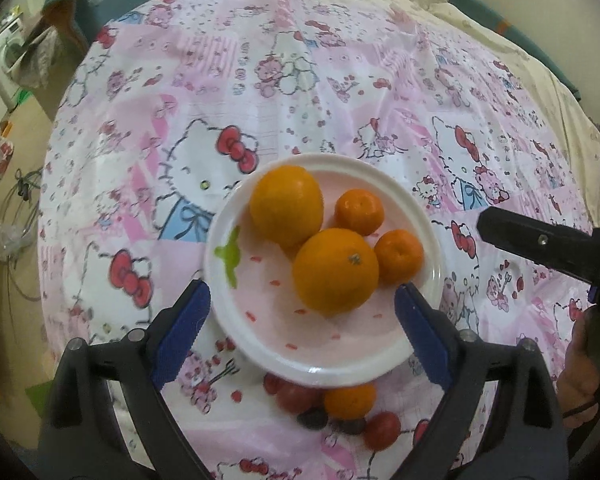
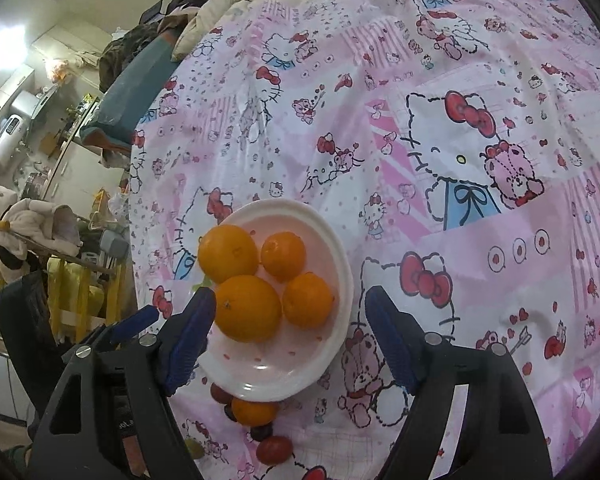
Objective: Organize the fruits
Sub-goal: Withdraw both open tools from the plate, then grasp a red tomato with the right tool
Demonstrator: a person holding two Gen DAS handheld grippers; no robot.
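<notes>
My left gripper (image 1: 302, 304) hangs over the near half of the white plate (image 1: 228, 292), blue pads (image 1: 184, 336) spread wide, nothing between them but plate and the front of one big orange (image 1: 335, 271); no pad touches fruit. My right gripper (image 2: 290, 308) is also wide apart and empty, its left pad (image 2: 190, 332) just beside the near big orange (image 2: 247, 307), the right pad off the plate rim (image 2: 346, 280) over the cloth. On the plate: two big oranges, the far one (image 1: 286, 205) touching the near one, plus two small mandarins (image 1: 359, 211) (image 1: 399, 255) on their right side, all four bunched together. Plate sits on the pink cartoon-cat tablecloth (image 1: 340, 80). Off the plate, just at its near edge on the cloth: one more mandarin (image 1: 350, 400), small red fruits (image 1: 382, 430) and a couple of dark ones (image 1: 313, 418), kind unclear, blurred. In the left view, my other gripper's black finger (image 1: 540, 246) pokes in from the right, with my hand (image 1: 580, 376) below it. Room clutter at the left edge.
</notes>
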